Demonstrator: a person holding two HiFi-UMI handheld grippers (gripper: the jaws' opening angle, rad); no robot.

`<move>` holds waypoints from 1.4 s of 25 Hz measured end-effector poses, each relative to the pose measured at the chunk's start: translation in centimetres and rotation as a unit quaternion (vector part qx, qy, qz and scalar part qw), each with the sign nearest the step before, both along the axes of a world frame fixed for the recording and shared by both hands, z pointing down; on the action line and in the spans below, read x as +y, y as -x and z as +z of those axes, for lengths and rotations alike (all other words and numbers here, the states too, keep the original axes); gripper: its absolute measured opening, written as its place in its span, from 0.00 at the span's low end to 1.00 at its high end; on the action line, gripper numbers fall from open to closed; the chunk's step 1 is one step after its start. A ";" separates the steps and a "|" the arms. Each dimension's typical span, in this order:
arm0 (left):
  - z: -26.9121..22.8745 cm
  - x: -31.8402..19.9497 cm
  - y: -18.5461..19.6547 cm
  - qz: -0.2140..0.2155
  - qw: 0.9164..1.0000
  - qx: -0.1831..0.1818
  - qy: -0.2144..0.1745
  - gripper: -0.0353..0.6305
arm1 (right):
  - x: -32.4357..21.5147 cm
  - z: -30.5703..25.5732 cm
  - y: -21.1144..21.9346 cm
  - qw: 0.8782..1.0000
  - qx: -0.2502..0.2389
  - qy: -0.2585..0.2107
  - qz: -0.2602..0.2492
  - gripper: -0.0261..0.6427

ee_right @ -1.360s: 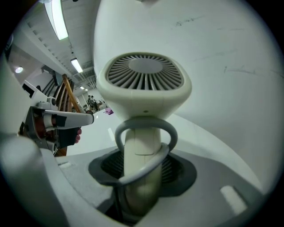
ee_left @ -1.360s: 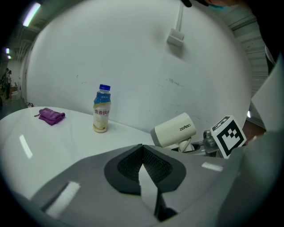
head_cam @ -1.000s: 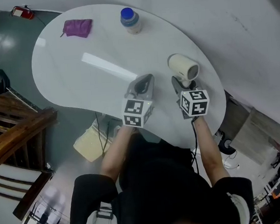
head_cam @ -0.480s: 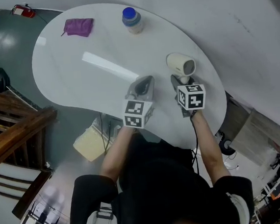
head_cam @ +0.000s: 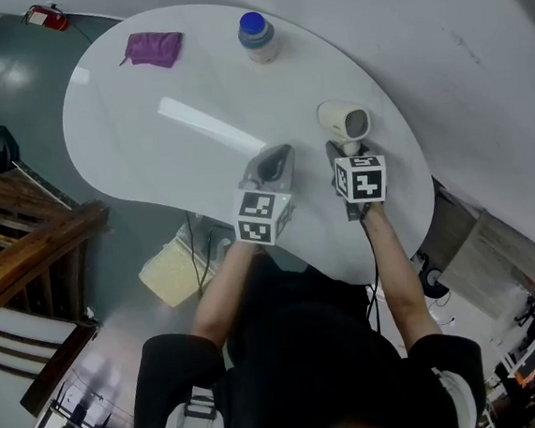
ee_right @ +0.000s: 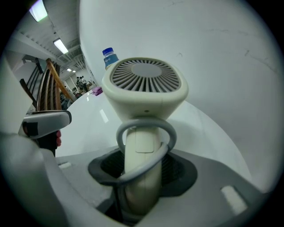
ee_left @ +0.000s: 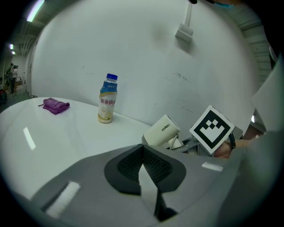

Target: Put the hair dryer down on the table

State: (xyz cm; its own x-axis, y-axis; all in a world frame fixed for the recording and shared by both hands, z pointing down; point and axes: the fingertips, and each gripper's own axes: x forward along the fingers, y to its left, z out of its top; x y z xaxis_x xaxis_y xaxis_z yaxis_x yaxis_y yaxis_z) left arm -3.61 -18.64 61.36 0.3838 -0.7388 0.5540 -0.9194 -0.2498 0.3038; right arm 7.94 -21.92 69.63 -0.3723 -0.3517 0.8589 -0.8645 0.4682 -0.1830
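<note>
The lowering step is in hand: the right gripper (head_cam: 341,157) carries the hair dryer (head_cam: 343,121) by its handle (ee_right: 141,164), which stands upright between the jaws and fills the gap from pad to pad, so they are pinching it. A loop of grey cord (ee_right: 165,129) crosses the handle just above the jaws, and the vented back of the body rises beyond them. From the head view the dryer hangs over the white surface (head_cam: 147,135) ahead of the jaws, but whether it touches down yet cannot be told. The left gripper (head_cam: 272,164) waits just beside it, jaws pressed together on nothing. A bottle (head_cam: 257,37) and a purple cloth (head_cam: 153,50) lie well beyond both pairs of jaws, out of the way. The next move likely calls for tipping the body down until it rests flat, then spreading the right jaws and drawing them back off the handle without snagging the cord.
</note>
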 end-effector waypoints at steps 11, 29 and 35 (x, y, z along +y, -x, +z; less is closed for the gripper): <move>-0.2 0.1 0.3 -0.004 1.000 -0.006 -0.005 0.06 | 0.2 -0.1 0.2 1.000 0.011 -0.002 -0.003 0.37; 0.1 0.2 1.1 -0.016 1.000 -0.003 0.000 0.06 | 0.5 -0.4 0.8 1.000 -0.011 0.000 -0.008 0.38; -0.2 0.4 1.1 -0.016 1.000 0.002 0.003 0.06 | 0.5 -0.5 1.0 1.000 -0.019 -0.002 -0.006 0.39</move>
State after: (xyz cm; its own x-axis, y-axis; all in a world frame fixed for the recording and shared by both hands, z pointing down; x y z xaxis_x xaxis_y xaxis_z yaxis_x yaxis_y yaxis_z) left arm -4.73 -18.27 61.16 0.3620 -0.7477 0.5567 -0.9259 -0.2190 0.3079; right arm 6.98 -21.40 69.13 -0.4090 -0.3498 0.8428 -0.8512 0.4791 -0.2142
